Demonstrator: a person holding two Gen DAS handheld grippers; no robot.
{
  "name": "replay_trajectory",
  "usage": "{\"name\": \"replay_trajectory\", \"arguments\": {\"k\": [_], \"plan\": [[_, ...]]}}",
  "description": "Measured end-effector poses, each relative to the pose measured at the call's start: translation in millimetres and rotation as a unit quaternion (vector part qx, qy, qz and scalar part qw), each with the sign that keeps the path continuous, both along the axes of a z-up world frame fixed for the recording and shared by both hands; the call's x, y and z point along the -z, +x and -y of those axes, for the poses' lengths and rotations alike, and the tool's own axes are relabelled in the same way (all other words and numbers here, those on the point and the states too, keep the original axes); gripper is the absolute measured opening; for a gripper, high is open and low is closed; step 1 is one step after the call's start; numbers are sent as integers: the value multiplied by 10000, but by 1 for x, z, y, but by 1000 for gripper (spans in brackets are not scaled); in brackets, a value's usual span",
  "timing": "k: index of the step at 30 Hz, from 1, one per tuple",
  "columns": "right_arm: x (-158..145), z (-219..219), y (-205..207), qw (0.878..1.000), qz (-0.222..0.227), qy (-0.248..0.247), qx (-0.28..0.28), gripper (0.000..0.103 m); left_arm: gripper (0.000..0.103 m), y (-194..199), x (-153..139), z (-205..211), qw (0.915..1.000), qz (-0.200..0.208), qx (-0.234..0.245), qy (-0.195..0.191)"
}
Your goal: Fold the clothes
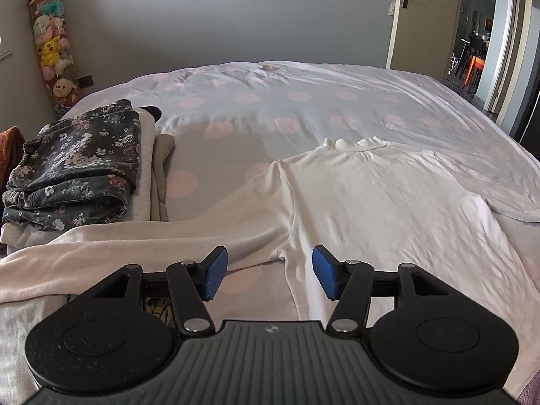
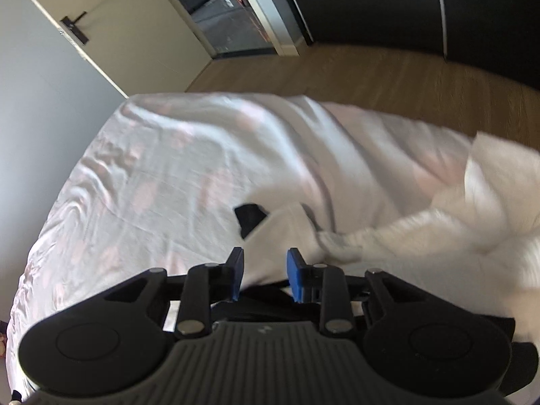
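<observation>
A white long-sleeved top (image 1: 388, 202) lies spread flat on the bed, collar at the far end and one sleeve (image 1: 141, 246) stretched out to the left. My left gripper (image 1: 270, 273) hovers wide open just above the armpit seam, holding nothing. In the blurred right wrist view, my right gripper (image 2: 265, 270) has its jaws about half way apart. An edge of the white top (image 2: 280, 236) lies between the fingers, which do not pinch it. A bunched sleeve (image 2: 405, 233) trails off to the right. A small black patch (image 2: 249, 219) shows beside the cloth.
A stack of folded clothes, a dark floral garment (image 1: 77, 168) on top, sits at the bed's left side. The dotted duvet (image 1: 270, 111) covers the bed. Plush toys (image 1: 50, 44) hang in the far left corner. An open door (image 1: 425, 13) and wood floor (image 2: 371, 74) lie to the right.
</observation>
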State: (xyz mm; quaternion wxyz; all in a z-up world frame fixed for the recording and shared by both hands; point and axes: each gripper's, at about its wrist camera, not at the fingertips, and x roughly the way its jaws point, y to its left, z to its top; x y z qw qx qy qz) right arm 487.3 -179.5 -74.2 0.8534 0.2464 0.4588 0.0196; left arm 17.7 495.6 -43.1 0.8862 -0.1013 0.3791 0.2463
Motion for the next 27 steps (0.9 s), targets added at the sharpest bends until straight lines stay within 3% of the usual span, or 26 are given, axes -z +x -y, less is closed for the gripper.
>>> {"name": "replay_trajectory", "arguments": {"k": [5,12,14,16,22,27], "plan": [[38,11,9,9992,-324,148,154,34,54,4,4,0,9998,-133,-112,-19],[66,13,25,9979,-437,289,372,35,54,34,17,22,9987,-356,340,122],[66,11,28,9982,-402,229,379,32,54,40,20,28,9977,-411,514,143],[65,8,29,9987,-363,112,351,11,54,45,22,33,9966,-462,657,179],[37,-2,27,9994,-1,-91,331,10,54,45,19,32,9968,-339,704,138],[-27,-36,20,9972,739,-135,-3,10,54,37,13,21,9986,-173,505,-26]]}}
